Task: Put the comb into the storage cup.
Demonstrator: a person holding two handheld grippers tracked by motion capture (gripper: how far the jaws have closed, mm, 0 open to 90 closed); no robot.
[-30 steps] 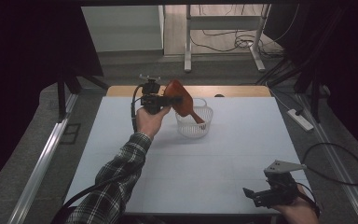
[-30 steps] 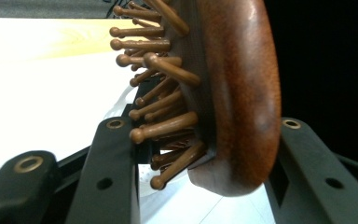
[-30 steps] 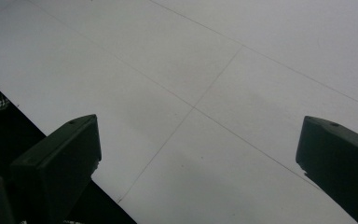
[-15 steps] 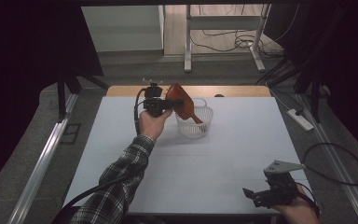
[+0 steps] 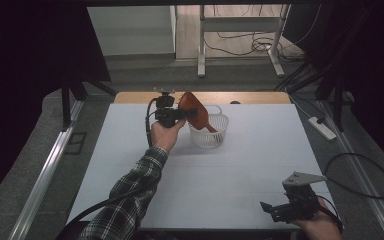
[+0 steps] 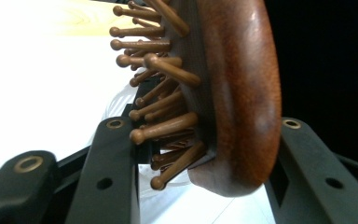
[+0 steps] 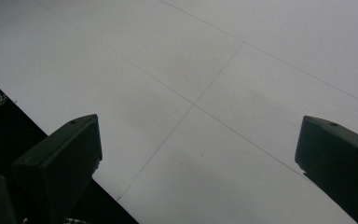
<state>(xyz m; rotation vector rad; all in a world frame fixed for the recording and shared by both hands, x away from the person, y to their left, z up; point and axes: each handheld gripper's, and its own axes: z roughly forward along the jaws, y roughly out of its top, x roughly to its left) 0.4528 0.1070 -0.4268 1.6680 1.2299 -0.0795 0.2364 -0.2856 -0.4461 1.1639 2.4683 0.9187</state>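
Observation:
A brown wooden hairbrush (image 5: 194,111) hangs tilted over a white mesh basket (image 5: 211,138) at the far middle of the table, its handle end dipping inside the rim. My left gripper (image 5: 182,115) is shut on the brush head. In the left gripper view the brush (image 6: 235,93) fills the space between the two black jaws of my left gripper (image 6: 209,156), with its round-tipped bristles pointing left. My right gripper (image 5: 274,210) rests at the front right corner of the table. In the right gripper view its jaws (image 7: 198,158) stand open with nothing between them.
The white table top (image 5: 260,165) stretches between the basket and my right gripper. A wooden strip (image 5: 135,97) runs along its far edge. Table legs and cables lie on the floor behind, and a power strip (image 5: 321,127) sits off the right side.
My left hand has shifted slightly toward the basket with the brush still in its grip. The right gripper has stayed where it was.

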